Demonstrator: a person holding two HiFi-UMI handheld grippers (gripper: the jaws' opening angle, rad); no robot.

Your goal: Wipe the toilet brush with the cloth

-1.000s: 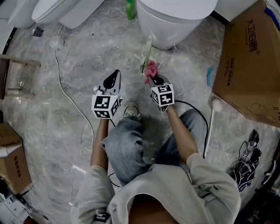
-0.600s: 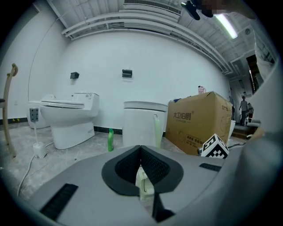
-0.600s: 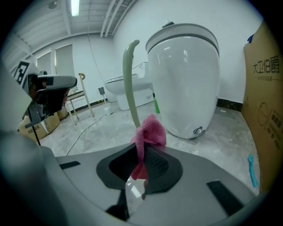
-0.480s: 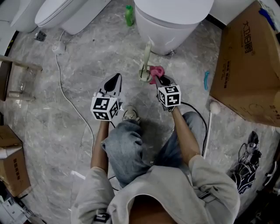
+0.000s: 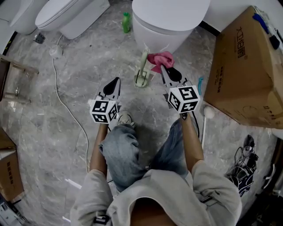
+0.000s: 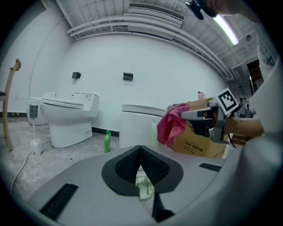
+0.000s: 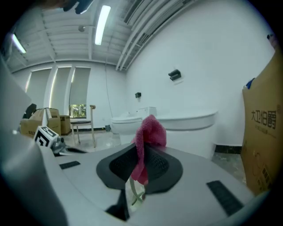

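Note:
The pale-green toilet brush [image 5: 143, 62] stands upright in its holder on the floor in front of the white toilet [image 5: 168, 17]. My right gripper [image 5: 164, 69] is shut on a pink cloth [image 5: 162, 59], which hangs just right of the brush handle, apart from it. In the right gripper view the cloth [image 7: 148, 134] drapes out from between the jaws. My left gripper [image 5: 116, 80] is shut and holds nothing, to the left of the brush. The left gripper view shows the brush handle [image 6: 153, 132] and the cloth [image 6: 174, 124] beyond its shut jaws [image 6: 140, 148].
A large cardboard box [image 5: 247, 66] stands on the right. A white long-handled brush [image 5: 205, 128] and a blue item [image 5: 200, 84] lie beside it. A green bottle [image 5: 126, 22] and a second toilet [image 5: 66, 13] are at the back left. A white cable [image 5: 66, 101] crosses the floor.
My right gripper has carried the pink cloth up and to the right, away from the brush holder's base. The left gripper has barely moved. The head view has shifted a little.

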